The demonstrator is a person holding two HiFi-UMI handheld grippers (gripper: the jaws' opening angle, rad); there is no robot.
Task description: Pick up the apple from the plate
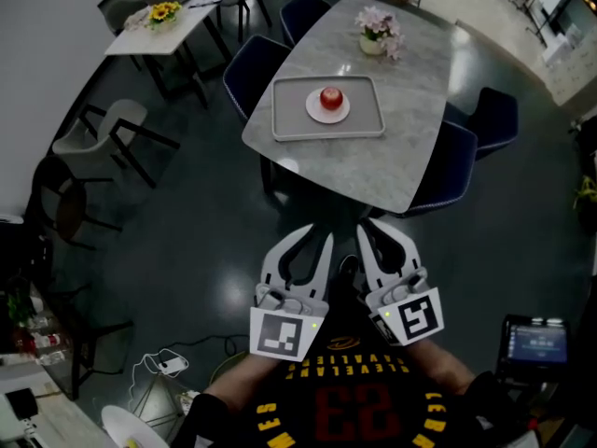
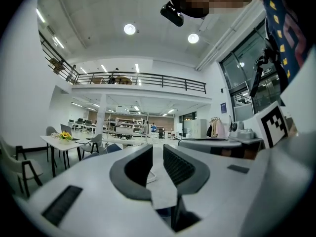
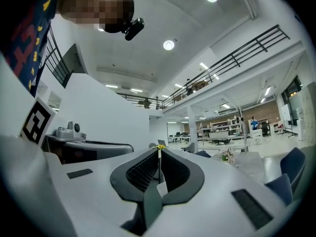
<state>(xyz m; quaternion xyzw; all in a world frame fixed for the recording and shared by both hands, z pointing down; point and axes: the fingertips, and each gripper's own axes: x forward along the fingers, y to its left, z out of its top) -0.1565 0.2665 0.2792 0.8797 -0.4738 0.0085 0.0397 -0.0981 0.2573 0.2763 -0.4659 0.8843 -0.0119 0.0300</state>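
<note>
A red apple (image 1: 330,97) sits on a small white plate (image 1: 313,111) in a grey tray (image 1: 282,112) on the grey marble table (image 1: 373,161), far ahead in the head view. Both grippers hang close to the person's body over the dark floor, well short of the table. My left gripper (image 1: 313,241) (image 2: 158,154) has its jaws a narrow gap apart, with nothing between them. My right gripper (image 1: 381,231) (image 3: 159,154) has its jaw tips touching and is empty. Neither gripper view shows the apple.
A pot of pink flowers (image 1: 378,34) stands behind the tray. Dark blue chairs (image 1: 250,68) (image 1: 453,171) ring the table. A white table with sunflowers (image 1: 164,13) and a white chair (image 1: 110,127) stand to the left. Cables and a power strip (image 1: 168,364) lie on the floor.
</note>
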